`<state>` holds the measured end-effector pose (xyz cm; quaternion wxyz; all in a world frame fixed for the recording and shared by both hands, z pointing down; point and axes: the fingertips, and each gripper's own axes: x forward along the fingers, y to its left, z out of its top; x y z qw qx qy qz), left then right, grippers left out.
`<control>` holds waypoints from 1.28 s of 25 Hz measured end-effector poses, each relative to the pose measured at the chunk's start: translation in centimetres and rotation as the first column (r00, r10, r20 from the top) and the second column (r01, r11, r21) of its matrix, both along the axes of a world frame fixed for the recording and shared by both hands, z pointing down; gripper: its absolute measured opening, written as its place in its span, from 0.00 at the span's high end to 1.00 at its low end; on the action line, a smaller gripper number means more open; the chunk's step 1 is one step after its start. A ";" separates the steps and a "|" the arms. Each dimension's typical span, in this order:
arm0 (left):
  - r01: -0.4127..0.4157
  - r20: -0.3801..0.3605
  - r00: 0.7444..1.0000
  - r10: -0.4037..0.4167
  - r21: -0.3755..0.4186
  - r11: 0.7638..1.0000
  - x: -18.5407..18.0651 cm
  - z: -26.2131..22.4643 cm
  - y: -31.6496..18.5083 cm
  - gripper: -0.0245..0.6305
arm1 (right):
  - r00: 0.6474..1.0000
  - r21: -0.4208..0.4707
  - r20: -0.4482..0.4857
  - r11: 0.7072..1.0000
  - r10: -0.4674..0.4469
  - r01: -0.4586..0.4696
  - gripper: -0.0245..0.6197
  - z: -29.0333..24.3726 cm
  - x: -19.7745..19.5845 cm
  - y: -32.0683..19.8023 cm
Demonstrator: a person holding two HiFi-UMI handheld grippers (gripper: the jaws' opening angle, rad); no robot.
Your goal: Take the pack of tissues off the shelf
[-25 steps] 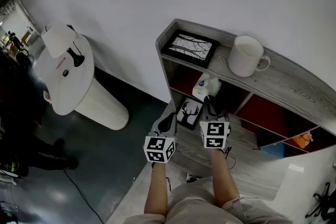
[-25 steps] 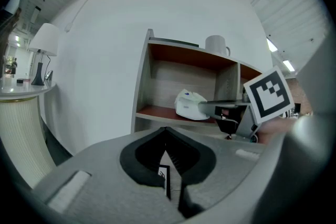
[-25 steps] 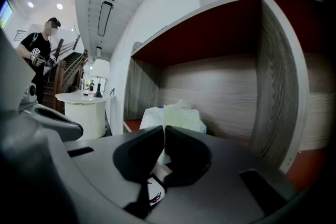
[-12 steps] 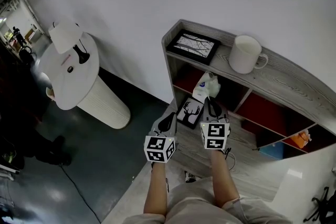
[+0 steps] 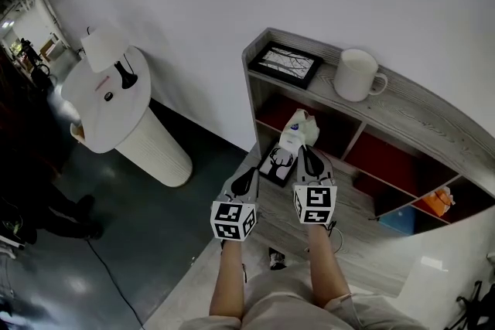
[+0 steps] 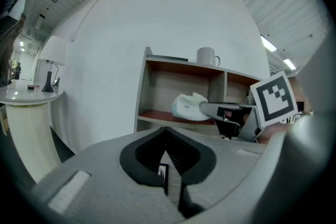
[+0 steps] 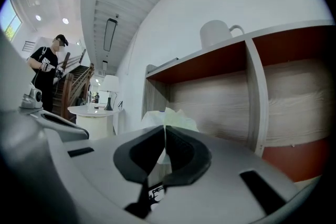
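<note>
1. My right gripper (image 7: 164, 130) is closed. Its dark, ridged jaw tips pinch a thin, crinkled edge of the pack of tissues (image 7: 169, 116).
2. The pack is a soft, puffy white bundle. It sits on the red board of the upper left compartment of the shelf (image 5: 421, 124), near the front edge.
3. My left gripper (image 6: 167, 132) is closed too, with nothing between its jaws. It hangs lower and to the left of the right one, in front of the shelf and apart from the pack.
4. The shelf is grey wood-grain board with red-lined compartments split by upright dividers. One divider stands to the right of the pack.
5. On the top board are a smooth white mug (image 5: 354, 75) with its handle turned right and a black-framed picture (image 5: 288, 62) of bare branches lying flat.
6. A small black deer picture (image 5: 277, 163) sits at the shelf's lower left, just below the pack and beside my right gripper.
7. Off to the left, well apart from the shelf, a round white worktop (image 5: 104, 124) on a ribbed column carries a white-shaded lamp (image 5: 102, 50).
</note>
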<state>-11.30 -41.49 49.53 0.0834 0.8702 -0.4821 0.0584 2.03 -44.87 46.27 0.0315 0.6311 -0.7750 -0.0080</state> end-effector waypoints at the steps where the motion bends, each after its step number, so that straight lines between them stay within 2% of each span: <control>1: 0.003 -0.002 1.000 -0.003 -0.001 1.000 -0.1 0.0 0.4 0.95 | 1.000 0.008 0.005 1.000 -0.005 0.005 0.93 -0.1 -0.1 0.5; 6: 0.001 0.016 1.000 0.000 -0.018 1.000 0.1 1.1 3.7 0.95 | 0.999 0.035 0.039 0.999 -0.013 0.012 0.93 0.2 -0.2 3.6; 21: 0.051 0.035 0.998 -0.048 -0.072 0.996 0.5 3.6 17.0 0.95 | 0.996 -0.038 0.077 0.998 -0.052 0.055 0.93 4.7 1.0 16.9; 32: 0.060 0.019 0.998 -0.059 -0.068 0.996 2.2 4.0 21.5 0.95 | 0.996 -0.099 0.057 0.992 -0.075 0.080 0.93 8.2 3.2 22.1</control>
